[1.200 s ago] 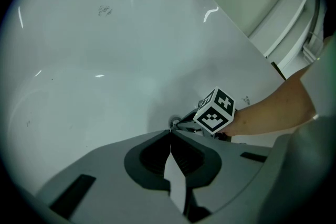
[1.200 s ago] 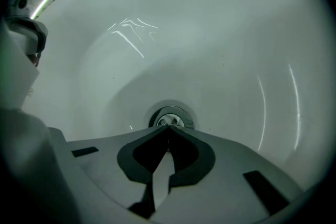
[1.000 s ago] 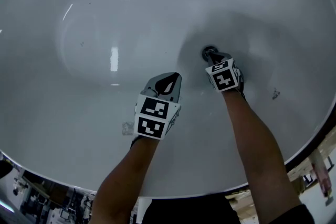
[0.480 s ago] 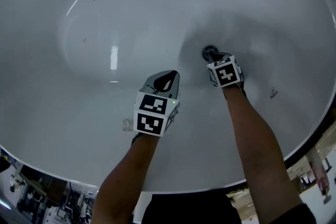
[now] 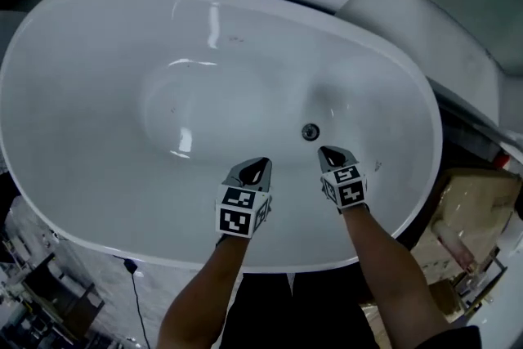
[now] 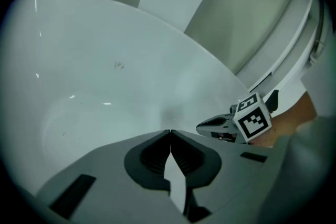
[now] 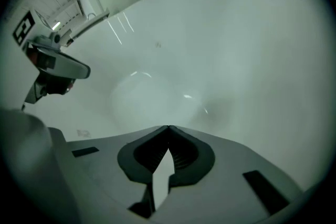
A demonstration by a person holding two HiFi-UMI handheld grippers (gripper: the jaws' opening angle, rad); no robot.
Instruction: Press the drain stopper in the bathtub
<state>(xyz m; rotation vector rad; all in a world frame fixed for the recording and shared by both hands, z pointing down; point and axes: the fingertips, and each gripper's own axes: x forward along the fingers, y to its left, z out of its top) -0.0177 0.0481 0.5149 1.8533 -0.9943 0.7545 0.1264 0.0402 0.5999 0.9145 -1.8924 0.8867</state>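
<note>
White bathtub (image 5: 114, 86), drain stopper (image 5: 310, 131) bare on its floor; right claw (image 5: 330, 152) pinched together near it, probably as a blunt presser; left claw (image 5: 258, 168) likewise together, empty, idle.

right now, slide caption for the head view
Left claw and right claw, shut, over white oval bathtub near round drain stopper

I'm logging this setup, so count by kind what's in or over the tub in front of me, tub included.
White oval bathtub: 1
Round dark drain stopper: 1
Grey two-jaw grippers: 2 (left gripper, right gripper, both shut, empty)
Total: 4
</note>
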